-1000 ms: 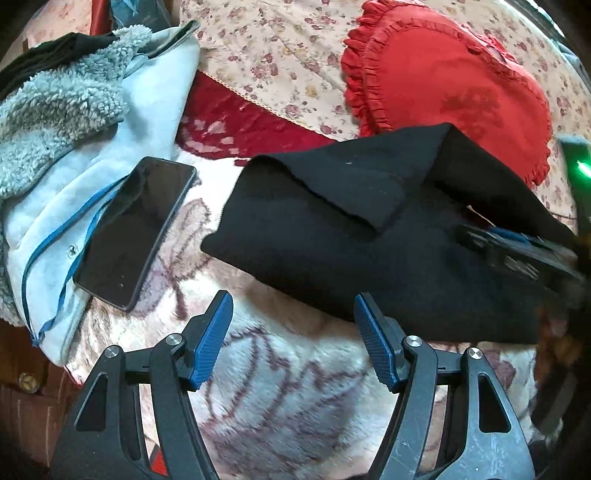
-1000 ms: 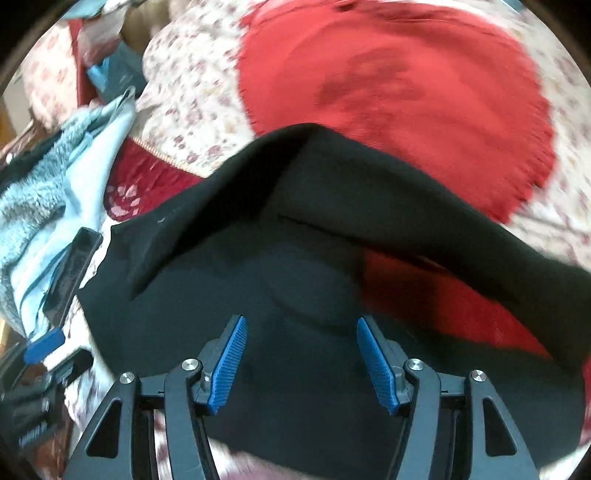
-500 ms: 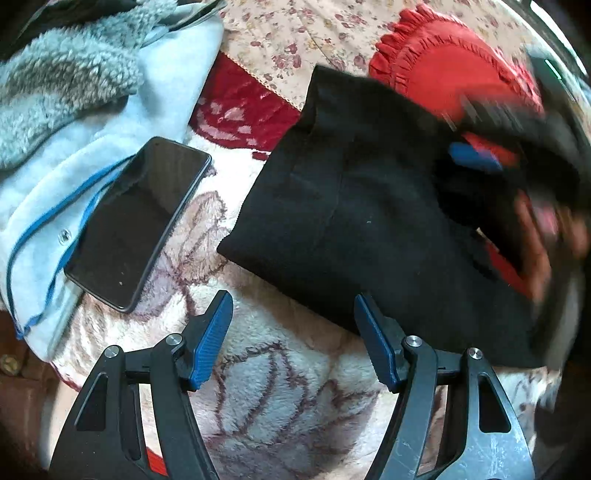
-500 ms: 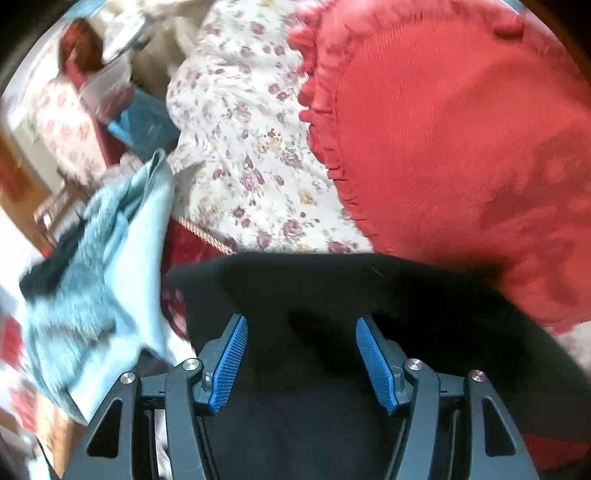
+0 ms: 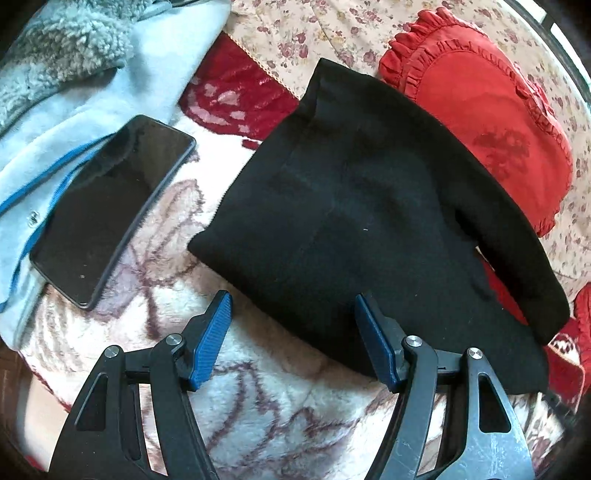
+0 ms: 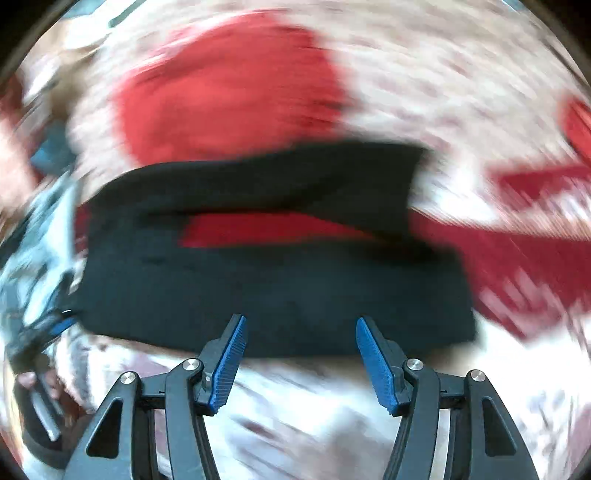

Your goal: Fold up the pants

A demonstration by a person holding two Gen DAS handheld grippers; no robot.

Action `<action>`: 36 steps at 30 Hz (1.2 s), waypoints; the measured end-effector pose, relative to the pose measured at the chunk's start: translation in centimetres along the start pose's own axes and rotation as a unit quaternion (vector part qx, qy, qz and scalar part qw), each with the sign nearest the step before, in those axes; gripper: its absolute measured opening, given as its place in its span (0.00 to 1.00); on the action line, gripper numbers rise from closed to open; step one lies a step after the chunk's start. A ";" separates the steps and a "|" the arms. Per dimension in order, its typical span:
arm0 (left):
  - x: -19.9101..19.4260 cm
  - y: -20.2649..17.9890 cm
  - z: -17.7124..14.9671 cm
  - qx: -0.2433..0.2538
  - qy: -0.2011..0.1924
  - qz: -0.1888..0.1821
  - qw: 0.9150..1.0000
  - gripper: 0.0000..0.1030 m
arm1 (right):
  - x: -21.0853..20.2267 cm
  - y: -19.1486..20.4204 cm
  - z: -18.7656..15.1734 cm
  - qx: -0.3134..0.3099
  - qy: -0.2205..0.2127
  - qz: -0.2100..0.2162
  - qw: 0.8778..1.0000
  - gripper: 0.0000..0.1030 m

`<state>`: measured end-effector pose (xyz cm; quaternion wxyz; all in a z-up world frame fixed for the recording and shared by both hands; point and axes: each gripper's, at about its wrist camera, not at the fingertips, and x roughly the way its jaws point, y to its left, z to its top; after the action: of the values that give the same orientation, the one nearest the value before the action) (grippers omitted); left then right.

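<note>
The black pants (image 5: pixel 369 221) lie folded flat on the patterned blanket, with one leg running along the right side. My left gripper (image 5: pixel 293 328) is open and empty, just in front of the pants' near edge. In the right wrist view, which is blurred by motion, the pants (image 6: pixel 277 288) lie as a wide dark band with a gap showing red between the layers. My right gripper (image 6: pixel 297 350) is open and empty over the near edge of the pants.
A black phone (image 5: pixel 110 206) lies on a light blue garment (image 5: pixel 92 92) at the left. A red heart-shaped cushion (image 5: pixel 491 110) lies behind the pants on the floral sheet (image 5: pixel 314 33). The blanket (image 5: pixel 258 406) spreads under my left gripper.
The right gripper laid the raised flap of the pants down flat and pulled back to the near edge. It is gone from the left wrist view. The left gripper barely moved.
</note>
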<state>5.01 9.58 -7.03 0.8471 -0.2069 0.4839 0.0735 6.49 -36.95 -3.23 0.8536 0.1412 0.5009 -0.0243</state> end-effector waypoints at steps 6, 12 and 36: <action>0.6 -1.4 0.4 0.010 0.006 0.007 1.000 0.66 | 1.1 -5.8 -1.2 0.101 -0.013 0.038 0.994 0.59; 1.1 -2.0 1.0 0.012 0.009 0.009 1.000 0.66 | 3.8 -5.5 0.9 0.127 -0.026 0.096 0.987 0.58; -8.9 1.5 -0.3 0.016 -0.033 -0.048 0.998 0.06 | -6.1 -4.2 -2.9 0.057 -0.093 0.125 0.986 0.05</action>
<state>-0.33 11.48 -0.04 0.8685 -0.2134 0.4463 0.0318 0.26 -40.80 -0.19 0.8833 0.2483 0.3955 0.0407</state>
